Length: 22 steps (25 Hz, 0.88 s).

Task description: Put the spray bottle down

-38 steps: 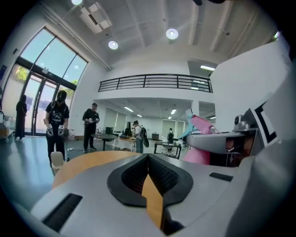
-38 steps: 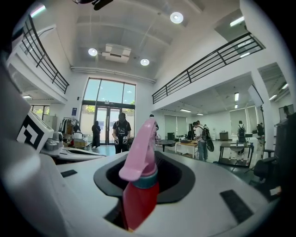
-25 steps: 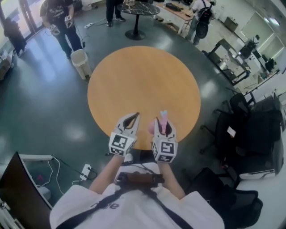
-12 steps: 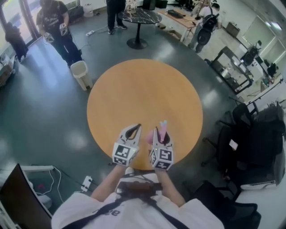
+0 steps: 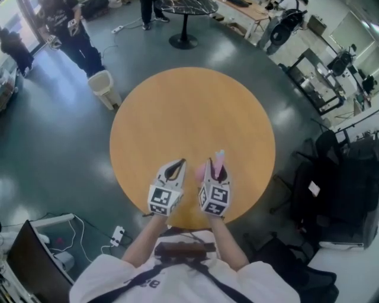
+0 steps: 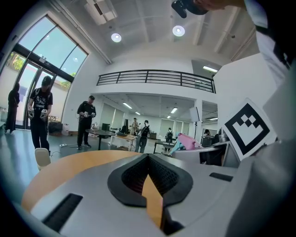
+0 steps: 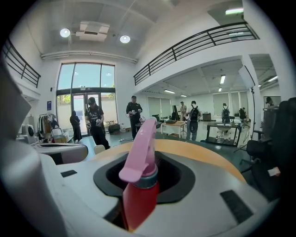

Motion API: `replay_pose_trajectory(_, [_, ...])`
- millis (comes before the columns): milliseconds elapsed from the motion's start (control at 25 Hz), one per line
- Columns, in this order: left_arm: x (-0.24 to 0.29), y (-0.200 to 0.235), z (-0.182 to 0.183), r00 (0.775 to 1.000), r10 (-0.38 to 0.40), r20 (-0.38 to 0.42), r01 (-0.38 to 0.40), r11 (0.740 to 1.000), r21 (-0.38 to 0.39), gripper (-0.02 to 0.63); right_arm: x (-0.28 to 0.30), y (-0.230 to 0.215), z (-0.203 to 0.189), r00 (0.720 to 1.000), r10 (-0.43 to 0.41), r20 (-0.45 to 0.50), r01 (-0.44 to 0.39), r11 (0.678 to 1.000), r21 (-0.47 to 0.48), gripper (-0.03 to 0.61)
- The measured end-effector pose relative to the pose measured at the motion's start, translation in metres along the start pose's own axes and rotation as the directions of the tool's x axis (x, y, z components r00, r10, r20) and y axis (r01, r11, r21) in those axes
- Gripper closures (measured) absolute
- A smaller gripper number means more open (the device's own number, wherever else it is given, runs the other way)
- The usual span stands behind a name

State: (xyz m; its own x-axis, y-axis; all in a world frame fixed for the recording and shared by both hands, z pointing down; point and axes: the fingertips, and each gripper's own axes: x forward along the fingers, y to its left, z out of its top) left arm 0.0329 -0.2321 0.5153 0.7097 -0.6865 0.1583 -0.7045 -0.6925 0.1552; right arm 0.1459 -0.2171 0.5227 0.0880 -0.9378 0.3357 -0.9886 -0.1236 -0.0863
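Observation:
A spray bottle with a red body and a pink trigger head stands upright between the jaws of my right gripper, which is shut on it. In the head view my right gripper hovers over the near part of the round wooden table. Just to its left, also over the near edge, is my left gripper. In the left gripper view my left gripper has its tips together and nothing between them. The bottle's pink head shows at that view's right.
A white bin stands on the floor beyond the table's left side, with a person behind it. A small dark round table is farther back. Black office chairs crowd the right. A power strip and a dark monitor lie at lower left.
Both grippers have moved forward from the table's near edge to farther over its top, and a little lower. The spray bottle has stayed upright in the right gripper.

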Motion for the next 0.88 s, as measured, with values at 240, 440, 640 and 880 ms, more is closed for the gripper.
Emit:
replay_pose_trajectory(240, [0.022, 0.02, -0.013, 0.998, 0.035, -0.05, -0.036, 0.999, -0.022, 0.601, 0.053, -0.008, 0.008, 1.0, 0.026, 0.004, -0.026, 0.999, -0.038, 0.423])
replay_pose_trajectory(440, [0.041, 0.037, -0.025, 0.995, 0.068, -0.079, -0.071, 0.997, -0.033, 0.601, 0.102, -0.014, 0.013, 0.999, 0.047, -0.007, -0.047, 0.996, -0.073, 0.422])
replay_pose_trajectory(640, [0.06, 0.045, -0.038, 0.991, 0.073, -0.113, -0.077, 0.997, -0.029, 0.601, 0.145, -0.013, 0.02, 0.997, 0.079, 0.005, -0.078, 0.991, -0.108, 0.423])
replay_pose_trajectory(880, [0.074, 0.044, -0.047, 0.987, 0.08, -0.138, -0.097, 0.988, -0.121, 0.601, 0.18, -0.004, 0.015, 0.994, 0.112, -0.007, -0.112, 0.986, -0.12, 0.422])
